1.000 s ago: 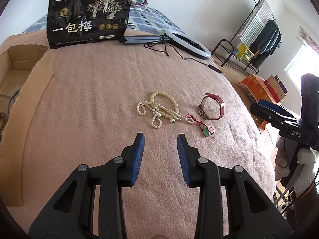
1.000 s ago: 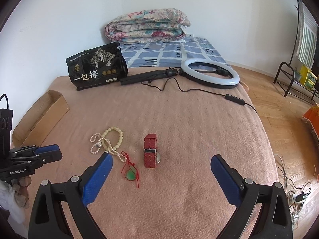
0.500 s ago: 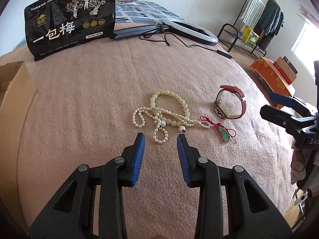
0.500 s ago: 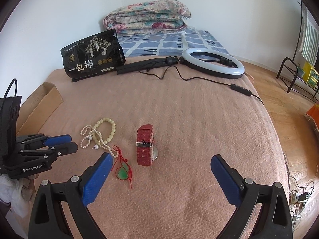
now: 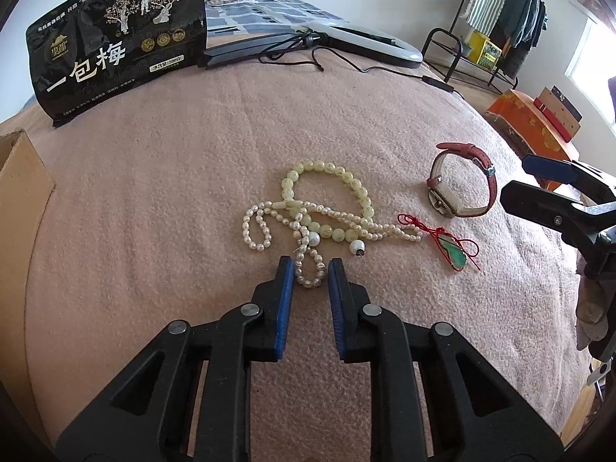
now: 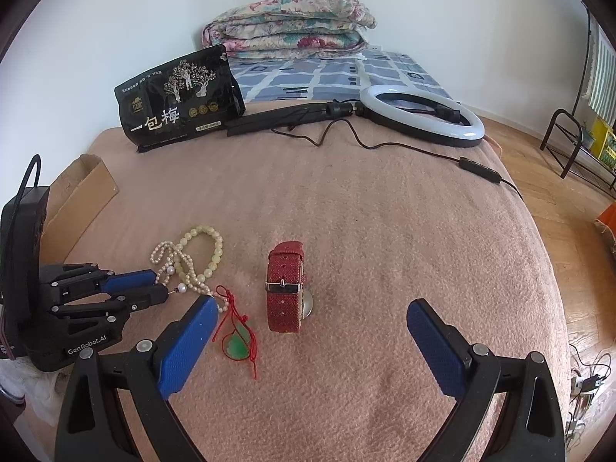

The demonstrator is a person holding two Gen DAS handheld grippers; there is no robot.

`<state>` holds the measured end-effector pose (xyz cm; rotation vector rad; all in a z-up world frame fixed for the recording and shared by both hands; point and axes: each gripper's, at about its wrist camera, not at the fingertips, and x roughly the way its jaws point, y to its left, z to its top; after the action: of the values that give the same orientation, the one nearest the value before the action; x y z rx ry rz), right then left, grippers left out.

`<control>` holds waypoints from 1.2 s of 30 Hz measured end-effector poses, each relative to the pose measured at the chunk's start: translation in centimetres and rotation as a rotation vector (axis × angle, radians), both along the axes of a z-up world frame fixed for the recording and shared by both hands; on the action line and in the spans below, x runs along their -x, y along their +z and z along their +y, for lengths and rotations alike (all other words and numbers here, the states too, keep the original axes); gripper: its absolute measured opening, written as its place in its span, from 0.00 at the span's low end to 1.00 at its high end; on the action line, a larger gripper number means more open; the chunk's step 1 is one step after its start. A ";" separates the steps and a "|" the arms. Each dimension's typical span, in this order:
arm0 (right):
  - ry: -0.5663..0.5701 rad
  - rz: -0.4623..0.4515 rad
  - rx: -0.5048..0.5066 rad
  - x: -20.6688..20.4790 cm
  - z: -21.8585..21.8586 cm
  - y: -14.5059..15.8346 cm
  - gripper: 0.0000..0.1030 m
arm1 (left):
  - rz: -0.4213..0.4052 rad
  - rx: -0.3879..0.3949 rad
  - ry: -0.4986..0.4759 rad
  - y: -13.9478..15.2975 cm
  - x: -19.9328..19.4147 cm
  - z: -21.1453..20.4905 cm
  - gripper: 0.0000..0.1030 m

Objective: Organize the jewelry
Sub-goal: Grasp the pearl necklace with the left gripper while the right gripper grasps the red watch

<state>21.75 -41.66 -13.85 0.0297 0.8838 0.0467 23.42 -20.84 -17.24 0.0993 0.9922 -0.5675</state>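
Note:
A white pearl strand [image 5: 265,227] lies tangled with a pale yellow bead bracelet [image 5: 338,181] on the pink blanket. My left gripper [image 5: 310,269] is open, its blue fingertips on either side of the strand's nearest loop. A red-strapped watch [image 5: 462,188] and a green pendant on red cord [image 5: 456,254] lie to the right. My right gripper [image 6: 308,323] is wide open and empty, the watch [image 6: 285,292] ahead between its fingers and the pendant [image 6: 235,346] beside its left finger. The right wrist view also shows the pearls [image 6: 165,254] and the left gripper [image 6: 150,285].
A black snack bag [image 5: 115,42] stands at the back of the blanket [image 5: 154,177]. A ring light [image 6: 423,115] with its cable lies at the back right. A cardboard box [image 6: 81,196] sits off the left edge. A folded quilt [image 6: 288,23] lies behind.
My left gripper has moved forward onto the pearl strand's near loop, still open. My right gripper has come closer to the watch and pendant, still wide open.

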 end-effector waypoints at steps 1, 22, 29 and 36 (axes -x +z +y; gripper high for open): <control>0.000 0.001 0.001 -0.2 0.0 -0.1 0.97 | -0.001 0.000 0.000 0.0 0.0 0.0 0.14; 0.021 0.065 -0.001 -1.8 0.2 -1.6 0.29 | -0.050 0.029 0.016 1.0 0.4 0.6 0.02; 0.034 0.040 0.022 -1.4 0.7 -0.7 0.16 | -0.079 0.065 0.029 2.7 0.7 1.3 0.02; 0.036 0.013 0.021 -0.8 0.9 0.5 0.15 | -0.123 0.104 0.047 5.4 0.9 2.5 0.02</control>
<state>22.52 -40.80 -13.35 -0.0051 0.8982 0.0708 22.53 -18.34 -11.85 0.0181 0.8422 -0.5617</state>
